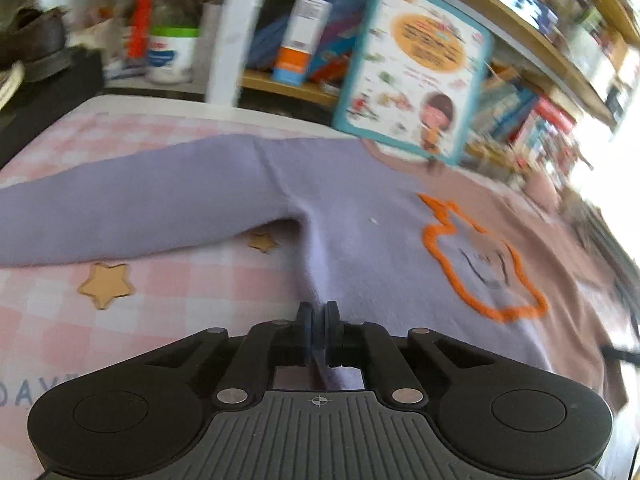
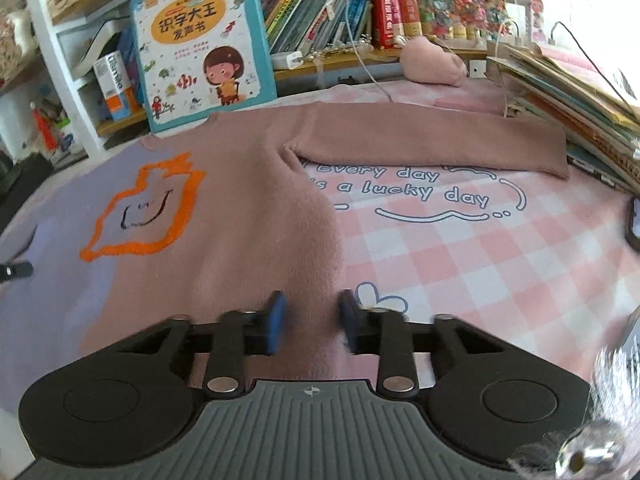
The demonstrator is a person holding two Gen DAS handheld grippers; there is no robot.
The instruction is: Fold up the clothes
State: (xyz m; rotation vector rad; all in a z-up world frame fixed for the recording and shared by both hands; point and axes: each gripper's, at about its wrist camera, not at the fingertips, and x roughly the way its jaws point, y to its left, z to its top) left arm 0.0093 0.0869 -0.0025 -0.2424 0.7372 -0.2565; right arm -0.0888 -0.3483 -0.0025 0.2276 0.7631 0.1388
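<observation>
At the bottom centre of its view, the left gripper (image 1: 319,314) is clenched on the sweater's (image 1: 360,216) lilac hem; the right gripper (image 2: 312,312) gapes over the pink hem edge — the body runs upward toward the picture book (image 2: 200,40), sleeves spread flat sideways.

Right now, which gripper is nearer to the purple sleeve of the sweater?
Left. The left gripper is shut on the sweater's purple side, just below the purple sleeve. The right gripper sits open at the pink side's hem.
</observation>
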